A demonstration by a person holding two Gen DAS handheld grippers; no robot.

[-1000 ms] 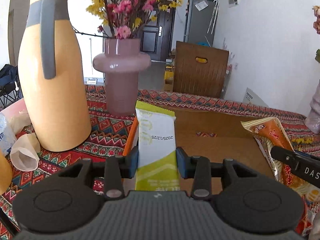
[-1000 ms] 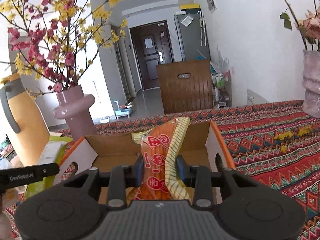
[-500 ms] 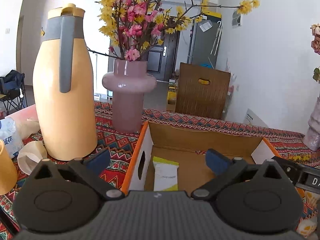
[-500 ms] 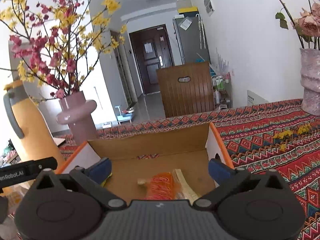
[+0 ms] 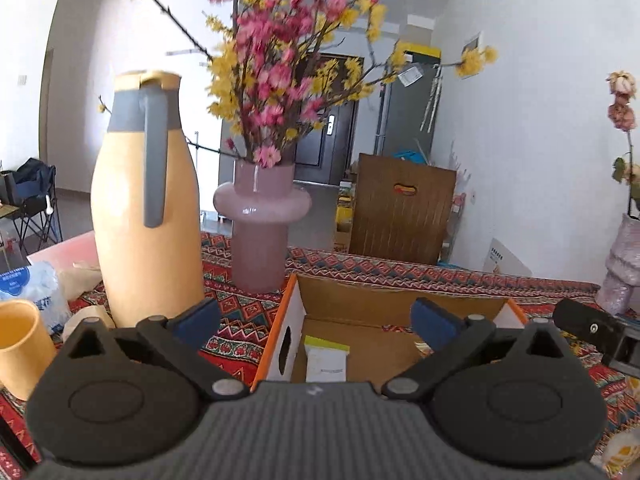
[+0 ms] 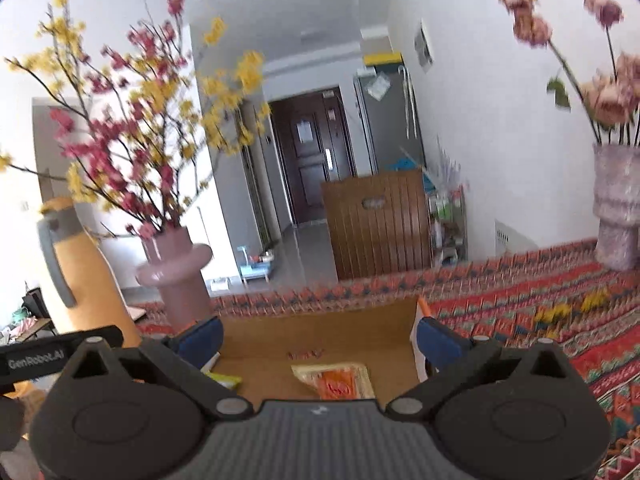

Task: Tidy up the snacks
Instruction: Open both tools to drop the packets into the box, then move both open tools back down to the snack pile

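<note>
On the patterned table the box (image 5: 384, 312) holds both packets, your tongs are open and empty, but the vase (image 5: 262, 236) at 11 o'clock could tip if your left tongs (image 5: 316, 320) swing wide.

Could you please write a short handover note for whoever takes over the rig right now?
Left gripper: open, nothing between its jaws, above the cardboard box.
Right gripper: open, also without a load, above the same box.
Done: the green-and-white snack packet and the orange snack packet lie flat on the box floor, green to the left, orange to the right.
Left: at least one more packet lies on the patterned tablecloth at the right edge of the left wrist view; probably box it next.
</note>
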